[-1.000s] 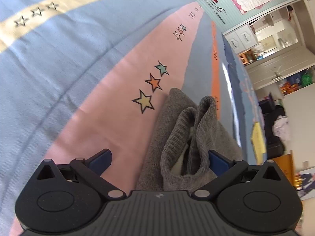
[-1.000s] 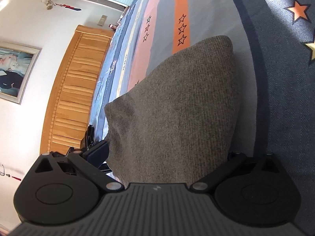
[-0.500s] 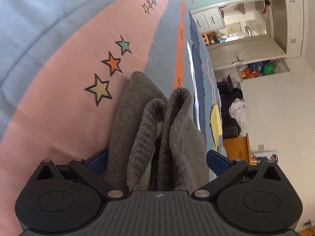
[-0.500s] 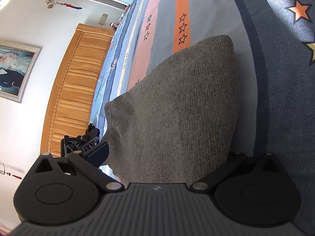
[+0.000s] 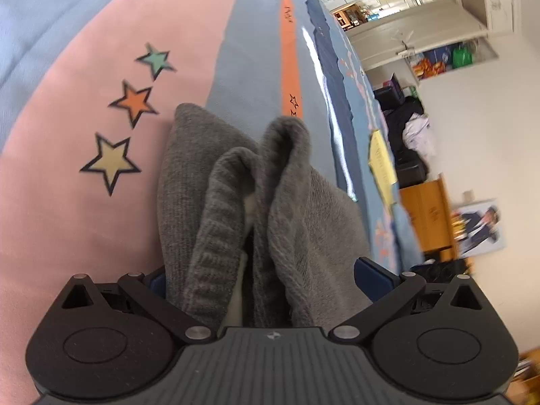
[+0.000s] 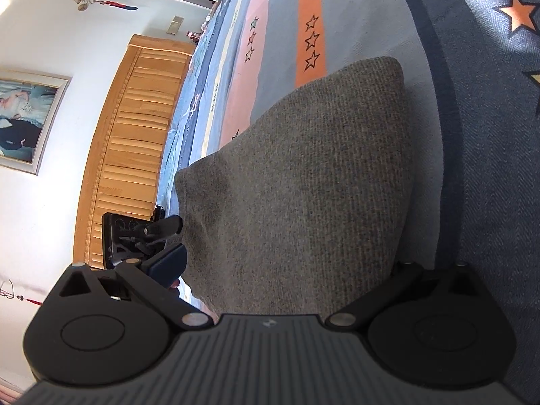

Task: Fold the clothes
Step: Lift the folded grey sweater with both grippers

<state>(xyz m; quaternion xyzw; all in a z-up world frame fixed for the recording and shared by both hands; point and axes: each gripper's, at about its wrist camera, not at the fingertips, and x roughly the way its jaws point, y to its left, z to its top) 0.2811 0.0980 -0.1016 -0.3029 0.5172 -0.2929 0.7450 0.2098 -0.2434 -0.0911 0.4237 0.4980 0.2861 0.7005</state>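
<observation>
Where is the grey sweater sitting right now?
The grey sweater lies bunched on the striped bedspread, between the left gripper fingers, right of the three stars. In the right wrist view it fills the centre.

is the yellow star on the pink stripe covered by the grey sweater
No, in the left wrist view the yellow star lies bare on the pink stripe, beside the grey sweater.
</observation>
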